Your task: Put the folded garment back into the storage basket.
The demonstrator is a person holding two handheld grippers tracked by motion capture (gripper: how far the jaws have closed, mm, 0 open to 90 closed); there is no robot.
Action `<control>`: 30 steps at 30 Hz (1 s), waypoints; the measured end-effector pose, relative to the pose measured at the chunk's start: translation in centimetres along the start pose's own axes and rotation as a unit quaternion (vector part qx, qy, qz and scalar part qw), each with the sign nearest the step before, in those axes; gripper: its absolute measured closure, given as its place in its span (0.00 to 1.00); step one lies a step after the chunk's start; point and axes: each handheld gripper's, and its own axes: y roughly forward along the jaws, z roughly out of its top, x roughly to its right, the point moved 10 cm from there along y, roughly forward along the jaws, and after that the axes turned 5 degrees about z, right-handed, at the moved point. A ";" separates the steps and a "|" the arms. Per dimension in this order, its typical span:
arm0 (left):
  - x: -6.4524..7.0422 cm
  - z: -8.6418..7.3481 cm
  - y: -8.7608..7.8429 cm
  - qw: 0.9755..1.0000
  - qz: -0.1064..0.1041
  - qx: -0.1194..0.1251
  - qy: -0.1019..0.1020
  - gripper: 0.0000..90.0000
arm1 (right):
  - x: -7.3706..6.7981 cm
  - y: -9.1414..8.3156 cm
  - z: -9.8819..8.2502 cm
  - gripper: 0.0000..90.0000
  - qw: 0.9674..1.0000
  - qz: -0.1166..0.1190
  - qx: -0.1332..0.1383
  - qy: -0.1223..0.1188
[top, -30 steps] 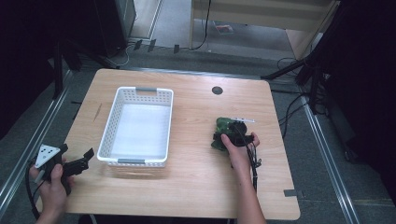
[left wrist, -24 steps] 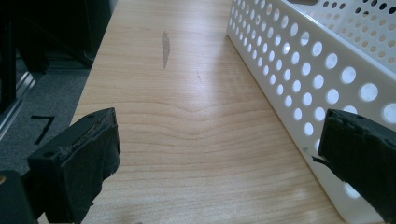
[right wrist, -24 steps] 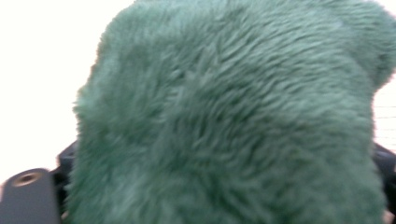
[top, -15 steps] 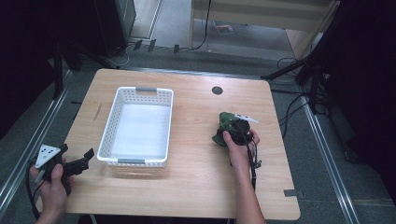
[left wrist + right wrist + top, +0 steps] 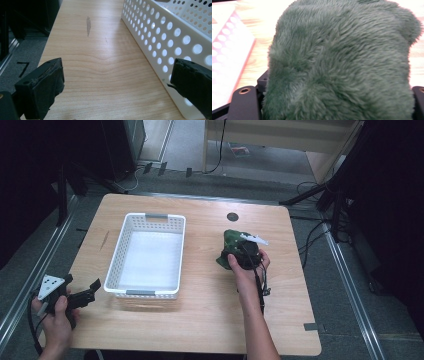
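right gripper (image 5: 239, 247): jaws clamped on the fuzzy dark-green plush toy (image 5: 342, 62), which bulges up between them | toy: at the gripper's tip, over the light wooden table (image 5: 210, 320) | white perforated plastic basket (image 5: 147, 255): well off to its left | left gripper (image 5: 117, 87): jaws wide, nothing between them, basket wall just beside its right jaw
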 end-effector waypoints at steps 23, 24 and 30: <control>0.0 0.0 0.0 1.000 -0.004 -0.002 0.001 0.00 | -7.6 0.1 1.8 0.25 0.999 0.032 -0.004 -0.020; 0.0 0.0 0.0 1.000 -0.004 -0.002 0.000 0.00 | -7.9 0.1 1.9 0.25 0.999 0.034 -0.005 -0.022; 0.0 0.0 0.0 1.000 -0.005 -0.002 0.000 0.00 | -9.2 0.0 2.2 0.25 0.999 0.037 -0.006 -0.029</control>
